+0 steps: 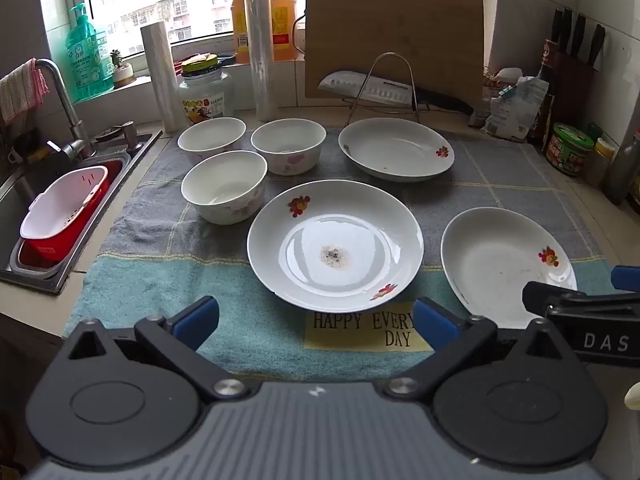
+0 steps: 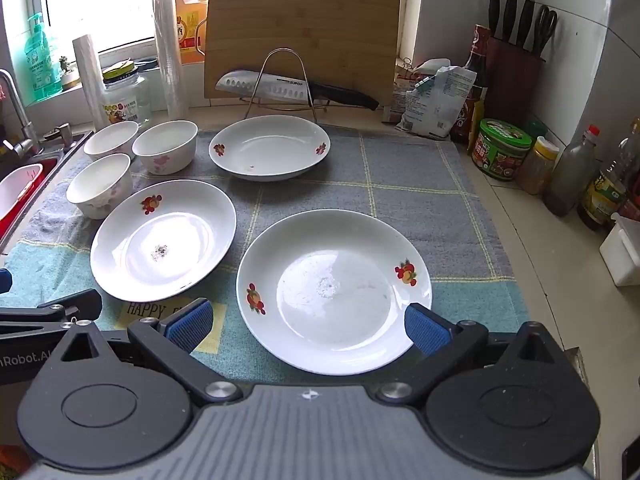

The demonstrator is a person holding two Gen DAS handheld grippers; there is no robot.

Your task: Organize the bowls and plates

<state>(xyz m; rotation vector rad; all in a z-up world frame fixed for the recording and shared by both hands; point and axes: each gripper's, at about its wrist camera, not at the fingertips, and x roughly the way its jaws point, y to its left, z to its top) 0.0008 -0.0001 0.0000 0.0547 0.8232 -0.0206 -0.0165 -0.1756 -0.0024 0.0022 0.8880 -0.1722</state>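
Note:
Three white plates with red flower prints lie on a blue-grey checked cloth: a middle plate, a near right plate and a far plate. Three white bowls stand at the left: a near bowl, a far left bowl and a far middle bowl. My left gripper is open and empty in front of the middle plate. My right gripper is open, its fingers either side of the near right plate's front edge.
A sink with a red and white basket lies at the left. A cutting board, a knife on a wire rack, jars and bottles line the back and right. A knife block stands in the right corner.

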